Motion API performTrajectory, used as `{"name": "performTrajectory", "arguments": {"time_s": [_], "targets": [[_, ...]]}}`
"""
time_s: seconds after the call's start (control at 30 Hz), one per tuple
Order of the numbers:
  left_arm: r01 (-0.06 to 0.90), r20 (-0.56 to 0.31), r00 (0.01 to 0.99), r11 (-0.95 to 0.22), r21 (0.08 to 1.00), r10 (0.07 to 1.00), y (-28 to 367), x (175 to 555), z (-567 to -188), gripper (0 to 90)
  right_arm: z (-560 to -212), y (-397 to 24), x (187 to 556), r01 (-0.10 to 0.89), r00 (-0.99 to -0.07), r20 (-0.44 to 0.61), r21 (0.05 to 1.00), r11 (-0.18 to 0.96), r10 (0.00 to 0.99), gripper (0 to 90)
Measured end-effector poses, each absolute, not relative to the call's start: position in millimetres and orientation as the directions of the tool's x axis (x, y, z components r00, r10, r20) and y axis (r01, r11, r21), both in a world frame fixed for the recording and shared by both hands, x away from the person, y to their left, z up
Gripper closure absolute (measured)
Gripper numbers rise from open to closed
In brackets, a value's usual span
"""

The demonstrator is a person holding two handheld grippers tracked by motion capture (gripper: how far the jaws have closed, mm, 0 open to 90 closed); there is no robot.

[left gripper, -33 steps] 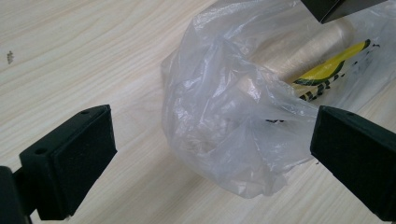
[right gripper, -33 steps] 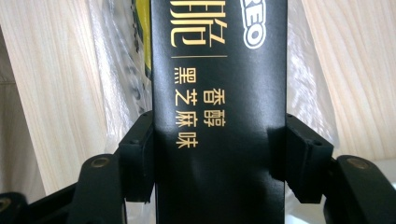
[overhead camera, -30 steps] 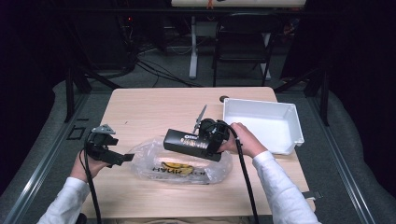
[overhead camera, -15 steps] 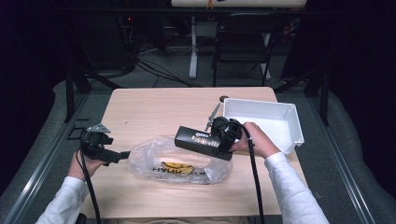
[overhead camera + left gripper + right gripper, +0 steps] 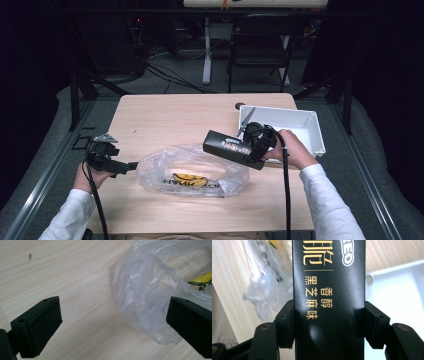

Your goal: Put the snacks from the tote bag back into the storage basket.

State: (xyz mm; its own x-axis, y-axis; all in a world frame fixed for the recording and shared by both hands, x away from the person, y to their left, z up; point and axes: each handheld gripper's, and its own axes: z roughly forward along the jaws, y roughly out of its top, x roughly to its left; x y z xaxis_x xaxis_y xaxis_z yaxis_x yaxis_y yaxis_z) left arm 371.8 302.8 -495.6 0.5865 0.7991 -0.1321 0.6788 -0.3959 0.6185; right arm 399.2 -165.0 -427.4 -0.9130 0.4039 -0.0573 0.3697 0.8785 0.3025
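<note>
Above the right half of the surface [image 5: 165,115], I have the right gripper [image 5: 327,322] closed on a long black box [image 5: 231,148], its jaws pressed against the box's two long sides. I hold it off the wood, between the clear plastic bag [image 5: 192,171] and the white tray [image 5: 305,125], which I take as carrying it toward the tray. My left gripper [image 5: 112,322] sits low at the bag's left end, jaws wide apart and holding nothing; one jaw is just beside the crumpled plastic, probably to steady the bag. Something yellow [image 5: 201,280] lies inside the bag, but the film blurs it and I cannot read its dark lettering. The box's far end is cut off in the right gripper view.
</note>
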Motion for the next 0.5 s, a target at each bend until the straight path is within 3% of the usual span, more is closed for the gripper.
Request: {"name": "performTrajectory", "arguments": {"time_s": [0.5], "targets": [[0.694, -0.133, 0.576, -0.397, 0.600, 0.807, 303.0, 373.9, -500.0, 0.0, -429.0, -216.8, 411.2, 0.444, -0.870, -0.077, 0.310, 0.841, 0.488, 37.6]]}}
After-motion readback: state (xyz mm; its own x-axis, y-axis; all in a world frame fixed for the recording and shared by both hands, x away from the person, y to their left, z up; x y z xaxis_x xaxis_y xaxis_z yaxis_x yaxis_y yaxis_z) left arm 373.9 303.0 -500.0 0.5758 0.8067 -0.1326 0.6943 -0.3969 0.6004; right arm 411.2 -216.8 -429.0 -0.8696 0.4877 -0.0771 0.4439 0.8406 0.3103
